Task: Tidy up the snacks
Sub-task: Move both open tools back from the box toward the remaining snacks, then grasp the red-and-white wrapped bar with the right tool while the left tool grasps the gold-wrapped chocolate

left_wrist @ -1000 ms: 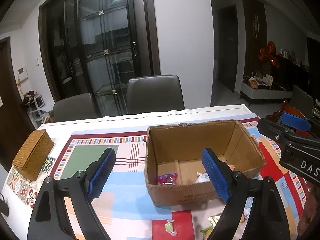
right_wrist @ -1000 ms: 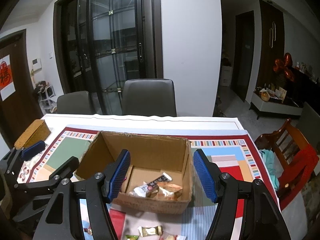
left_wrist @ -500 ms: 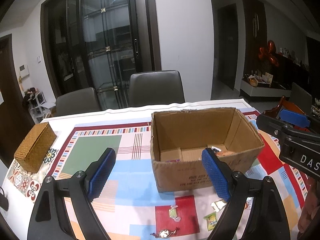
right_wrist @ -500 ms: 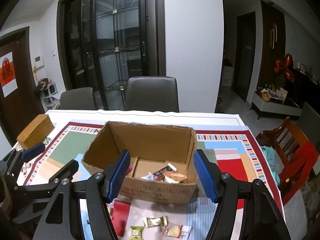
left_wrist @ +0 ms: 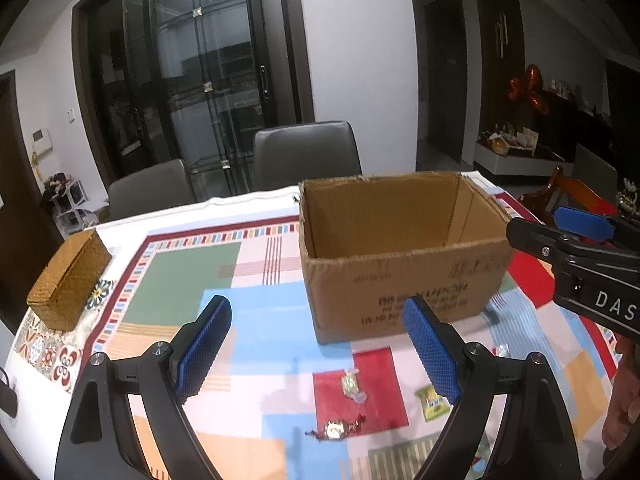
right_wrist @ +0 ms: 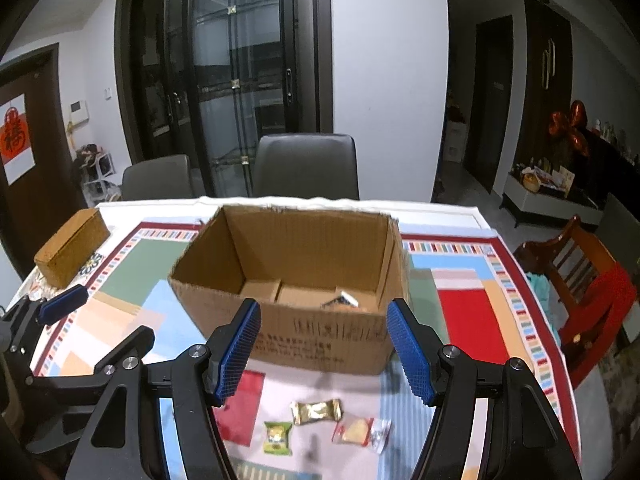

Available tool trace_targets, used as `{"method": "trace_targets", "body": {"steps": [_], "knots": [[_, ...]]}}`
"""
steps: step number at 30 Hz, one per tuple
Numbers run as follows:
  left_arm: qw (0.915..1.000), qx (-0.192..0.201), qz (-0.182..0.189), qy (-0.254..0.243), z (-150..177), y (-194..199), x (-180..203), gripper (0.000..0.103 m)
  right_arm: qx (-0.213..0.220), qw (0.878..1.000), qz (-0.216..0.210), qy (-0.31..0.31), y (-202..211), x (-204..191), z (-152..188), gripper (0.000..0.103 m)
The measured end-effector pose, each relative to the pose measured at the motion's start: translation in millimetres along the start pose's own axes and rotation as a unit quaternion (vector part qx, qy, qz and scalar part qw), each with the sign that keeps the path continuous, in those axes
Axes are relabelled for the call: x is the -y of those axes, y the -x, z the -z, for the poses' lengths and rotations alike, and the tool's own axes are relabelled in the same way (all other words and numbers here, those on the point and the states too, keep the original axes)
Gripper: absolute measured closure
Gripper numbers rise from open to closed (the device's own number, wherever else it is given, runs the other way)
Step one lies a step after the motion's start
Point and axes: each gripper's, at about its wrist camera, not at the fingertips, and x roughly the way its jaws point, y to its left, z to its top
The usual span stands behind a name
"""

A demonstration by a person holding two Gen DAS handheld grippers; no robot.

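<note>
Both grippers are hovering empty above the tablecloth (right_wrist: 460, 308). The left gripper (left_wrist: 318, 346) and right gripper (right_wrist: 324, 348) are standing apart. Wrapped snacks (right_wrist: 317, 411) are lying near, in front of the cardboard box (right_wrist: 320, 340).

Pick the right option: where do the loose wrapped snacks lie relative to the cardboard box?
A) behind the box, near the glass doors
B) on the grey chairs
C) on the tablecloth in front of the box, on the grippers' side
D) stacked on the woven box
C: the gold wrapped snack and green packet lie on the tablecloth, on the near side of the cardboard box.
</note>
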Motion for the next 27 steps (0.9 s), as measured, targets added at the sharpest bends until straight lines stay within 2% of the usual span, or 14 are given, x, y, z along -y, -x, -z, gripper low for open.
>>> {"method": "trace_targets", "body": {"steps": [6, 12, 21, 27], "knots": [[0.9997, -0.008, 0.009, -0.02, 16.6, 1.5, 6.0, 0.015, -0.033, 0.999, 0.004, -0.011, 1.3, -2.6, 25.3, 0.037], [0.9984, -0.019, 0.025, -0.048, 30.5, -1.6, 8.0, 0.015, -0.101, 0.992, 0.012, -0.074, -6.4, 4.5, 54.5, 0.037], [0.9915, -0.04, 0.066, -0.104, 39.7, -7.8, 9.1, 0.015, -0.179, 0.969, 0.044, -0.164, -4.5, 4.7, 90.8, 0.037], [0.984, -0.058, 0.095, -0.139, 42.7, -18.4, 2.2, 0.015, -0.239, 0.946, 0.045, -0.214, -13.2, -6.9, 107.7, 0.037]]}}
